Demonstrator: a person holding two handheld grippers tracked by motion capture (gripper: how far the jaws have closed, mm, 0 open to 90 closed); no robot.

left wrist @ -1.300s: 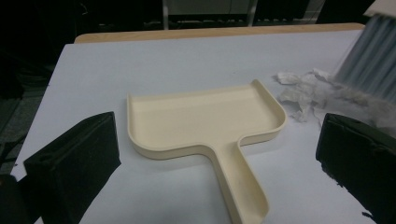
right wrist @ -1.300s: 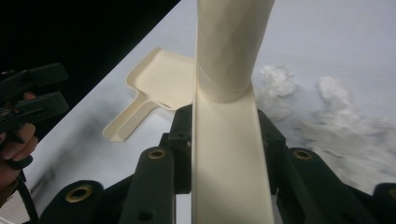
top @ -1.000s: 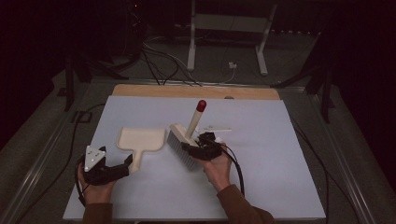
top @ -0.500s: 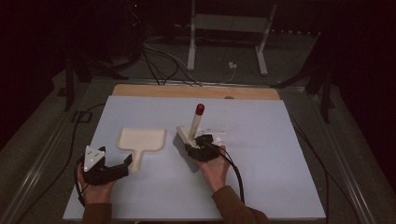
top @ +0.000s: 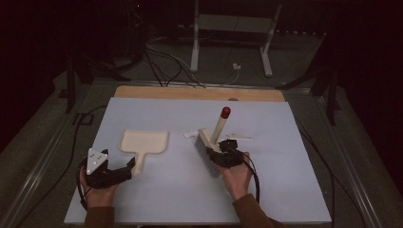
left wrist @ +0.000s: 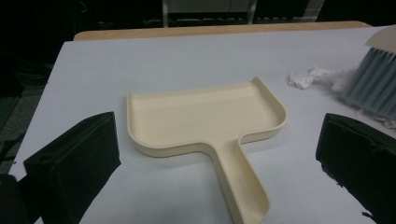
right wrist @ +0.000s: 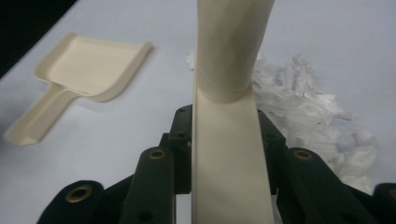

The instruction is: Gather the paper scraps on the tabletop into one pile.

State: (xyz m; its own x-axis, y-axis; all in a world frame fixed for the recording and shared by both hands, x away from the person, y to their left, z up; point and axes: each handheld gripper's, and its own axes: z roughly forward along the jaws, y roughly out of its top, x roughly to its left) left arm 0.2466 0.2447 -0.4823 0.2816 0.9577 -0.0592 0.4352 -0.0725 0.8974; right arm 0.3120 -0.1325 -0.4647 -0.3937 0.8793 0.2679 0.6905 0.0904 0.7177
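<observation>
Two hands low, right tool (top: 219, 153) (clamped) gripping brush (top: 209, 142)

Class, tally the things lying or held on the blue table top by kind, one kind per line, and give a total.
Dustpan: 1
Brush: 1
Heap of crumpled white paper: 1
Total: 3

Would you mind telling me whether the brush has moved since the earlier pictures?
Yes. The brush, clamped in the right gripper, has slid rightward, away from the dustpan, which stayed put.
</observation>
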